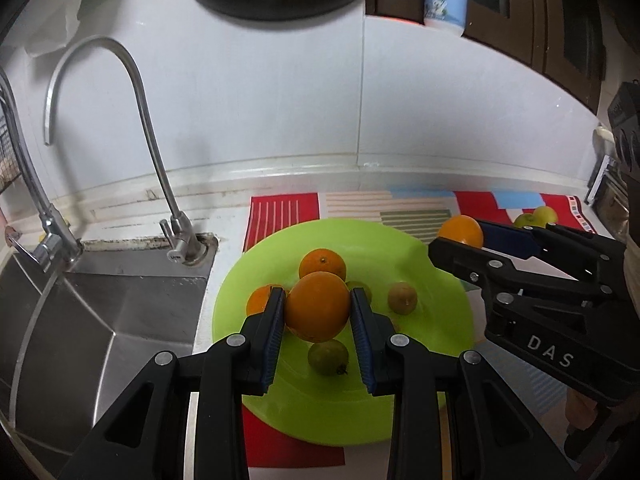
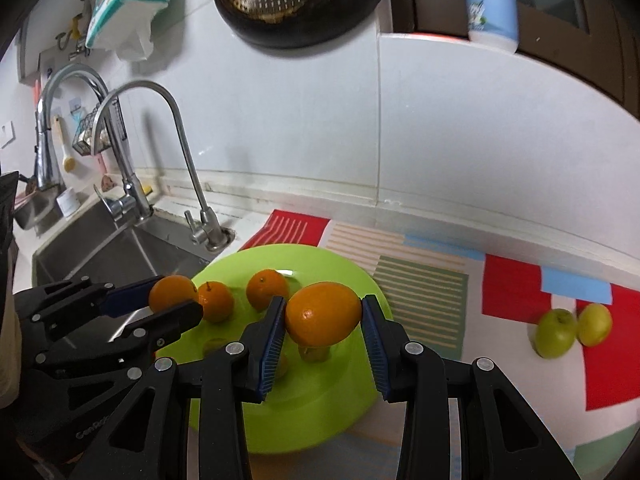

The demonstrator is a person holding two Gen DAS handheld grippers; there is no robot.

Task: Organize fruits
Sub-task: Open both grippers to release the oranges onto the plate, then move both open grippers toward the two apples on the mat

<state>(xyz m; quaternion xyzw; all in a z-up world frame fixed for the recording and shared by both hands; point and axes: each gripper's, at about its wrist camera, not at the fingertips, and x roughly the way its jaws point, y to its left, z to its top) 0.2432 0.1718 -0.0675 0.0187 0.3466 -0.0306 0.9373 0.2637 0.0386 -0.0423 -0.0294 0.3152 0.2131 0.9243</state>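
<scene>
My left gripper (image 1: 317,300) is shut on a large orange (image 1: 317,312), held just above a lime-green plate (image 1: 432,320). Two more oranges (image 1: 322,264) lie on the plate, with small green fruits (image 1: 403,298) beside and under the held one. My right gripper (image 2: 323,308) is shut on a second orange (image 2: 323,322) over the plate's right half (image 2: 312,400). Each gripper also shows in the other's view: the right gripper (image 1: 460,236) at the plate's far right rim, the left gripper (image 2: 178,296) at its left rim. Two green apples (image 2: 556,332) sit on the mat to the right.
The plate rests on a striped, multicoloured mat (image 2: 516,288) on a white counter. A steel sink (image 1: 120,312) with two curved taps (image 1: 140,92) lies directly left. A dark pan (image 2: 296,0) hangs on the tiled wall above, and a white bottle (image 2: 490,0) stands on a ledge.
</scene>
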